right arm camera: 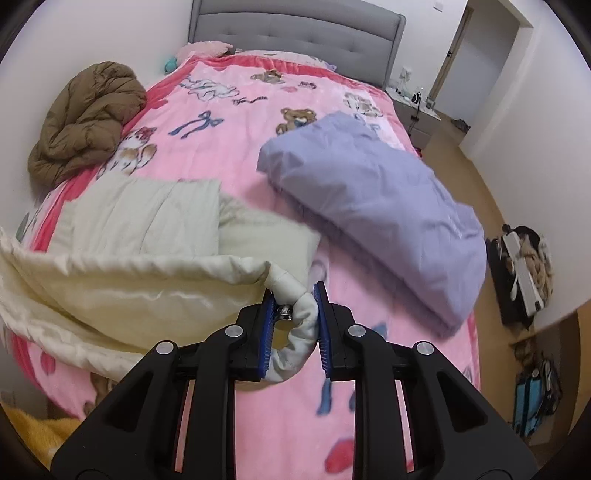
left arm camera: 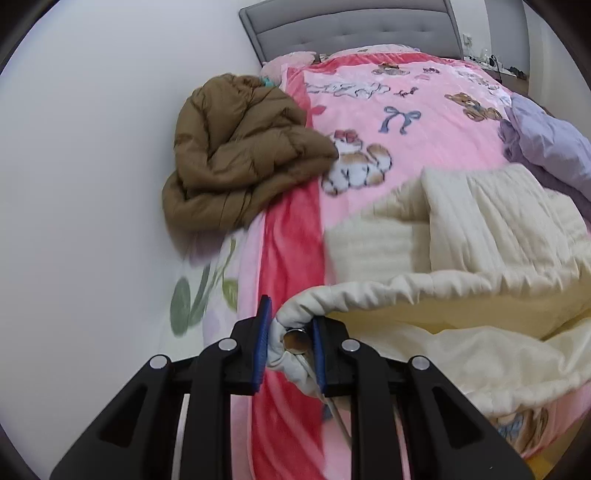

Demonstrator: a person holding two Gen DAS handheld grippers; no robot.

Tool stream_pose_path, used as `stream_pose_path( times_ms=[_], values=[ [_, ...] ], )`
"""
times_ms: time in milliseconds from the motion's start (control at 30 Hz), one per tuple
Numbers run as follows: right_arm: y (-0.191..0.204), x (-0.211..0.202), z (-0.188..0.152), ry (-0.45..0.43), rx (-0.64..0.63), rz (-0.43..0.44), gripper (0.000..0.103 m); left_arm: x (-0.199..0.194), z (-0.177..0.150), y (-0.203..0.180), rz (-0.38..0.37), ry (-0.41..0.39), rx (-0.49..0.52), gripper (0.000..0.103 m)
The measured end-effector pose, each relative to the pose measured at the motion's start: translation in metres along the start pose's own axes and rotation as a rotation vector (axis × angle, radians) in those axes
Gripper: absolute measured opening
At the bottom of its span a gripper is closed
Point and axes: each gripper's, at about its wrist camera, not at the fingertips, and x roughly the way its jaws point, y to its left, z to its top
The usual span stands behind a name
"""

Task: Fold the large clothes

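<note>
A cream quilted jacket (left arm camera: 491, 229) lies on the pink bed, its sleeves folded across its body; it also shows in the right wrist view (right arm camera: 147, 218). My left gripper (left arm camera: 290, 341) is shut on the left end of its gathered hem (left arm camera: 406, 286), beside a metal snap. My right gripper (right arm camera: 295, 321) is shut on the right end of the same hem (right arm camera: 291, 288). The hem is lifted off the bed and stretched between the two grippers, with the pale lining showing under it.
A brown puffer jacket (left arm camera: 240, 158) lies bunched at the bed's left edge by the wall. A folded lilac garment (right arm camera: 373, 206) lies on the right half of the bed. A grey headboard (right arm camera: 295, 29) stands at the far end. Bags (right arm camera: 524, 269) sit on the floor at right.
</note>
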Motion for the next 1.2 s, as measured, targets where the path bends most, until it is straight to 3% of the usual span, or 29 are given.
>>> stream_pose_path(
  times_ms=[167, 333, 467, 600, 733, 833, 1033, 1200],
  values=[
    [-0.010, 0.047, 0.040, 0.009, -0.020, 0.016, 0.020, 0.022, 0.041, -0.009, 0.018, -0.002, -0.004, 0.020],
    [-0.010, 0.114, 0.074, 0.068, -0.035, 0.044, 0.020, 0.069, 0.076, -0.021, 0.016, 0.072, -0.028, 0.020],
    [0.007, 0.162, 0.098, 0.071, -0.150, 0.004, 0.020, 0.115, 0.102, -0.025, 0.023, 0.143, -0.070, 0.020],
    [0.013, 0.215, 0.113, 0.108, -0.157, 0.011, 0.020, 0.152, 0.125, -0.039, 0.043, 0.167, -0.018, 0.020],
    [0.021, 0.268, 0.112, 0.162, -0.143, 0.018, 0.020, 0.208, 0.135, -0.066, 0.062, 0.230, 0.058, 0.020],
    [0.031, 0.295, 0.107, 0.183, -0.172, -0.003, 0.020, 0.243, 0.136, -0.075, 0.042, 0.280, 0.040, 0.020],
    [0.049, 0.345, 0.100, 0.274, -0.204, -0.035, 0.020, 0.281, 0.132, -0.104, 0.078, 0.313, 0.099, 0.020],
    [0.059, 0.356, 0.100, 0.310, -0.224, -0.059, 0.021, 0.298, 0.131, -0.116, 0.099, 0.345, 0.135, 0.020]
  ],
)
